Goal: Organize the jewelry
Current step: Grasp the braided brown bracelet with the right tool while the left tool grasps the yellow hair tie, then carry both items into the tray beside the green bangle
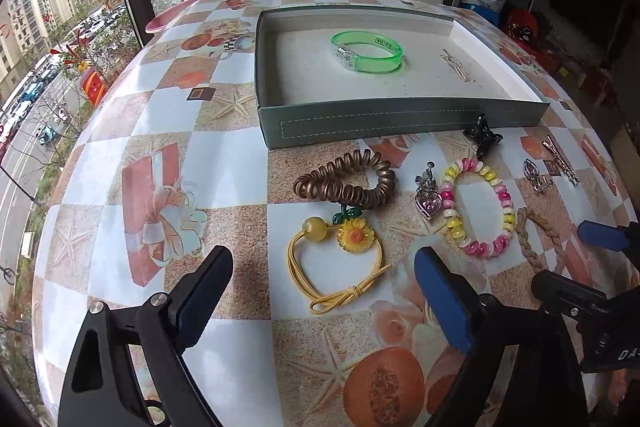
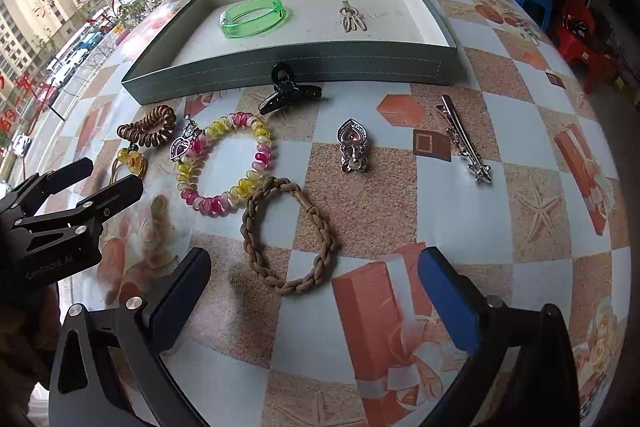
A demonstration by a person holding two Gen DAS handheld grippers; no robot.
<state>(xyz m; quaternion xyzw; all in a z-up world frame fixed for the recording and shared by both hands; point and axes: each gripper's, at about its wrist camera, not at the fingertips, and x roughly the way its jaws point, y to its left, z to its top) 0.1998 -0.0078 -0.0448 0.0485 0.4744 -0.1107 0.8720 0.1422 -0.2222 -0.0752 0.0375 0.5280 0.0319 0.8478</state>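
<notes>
Sorting is partly done: green bangle (image 1: 366, 51) and a small pale clip (image 2: 352, 17) already lie in the grey tray (image 1: 400, 121) at the far side of the tabletop (image 1: 224, 163), the rest is loose on the near side. Left hand-held gripper (image 1: 324, 291) is spread wide and empty, hovering over the yellow hair tie with sunflower (image 1: 340, 259), so that looks like the next pick; the move needs a drop down, a pinch on the thin elastic or the flower, then a lift over the tray's near wall. Right hand-held gripper (image 2: 314, 291) is also wide apart, nothing held, near the braided rope bracelet (image 2: 288, 235), probably its target. Left view shows the whole yellow tie and the brown coil hair tie (image 1: 344, 179) clearly; in the right view the tie is mostly hidden behind the left tool. Right view gives the full braided ring, the black claw clip (image 2: 288, 93) touching or just beside the tray wall, heart clip (image 2: 353, 147) and long silver barrette (image 2: 466, 139), which sit cramped at the left view's right edge. Pink and yellow bead bracelet (image 2: 226, 163) with a heart pendant (image 2: 182, 147) beside it shows in both
</notes>
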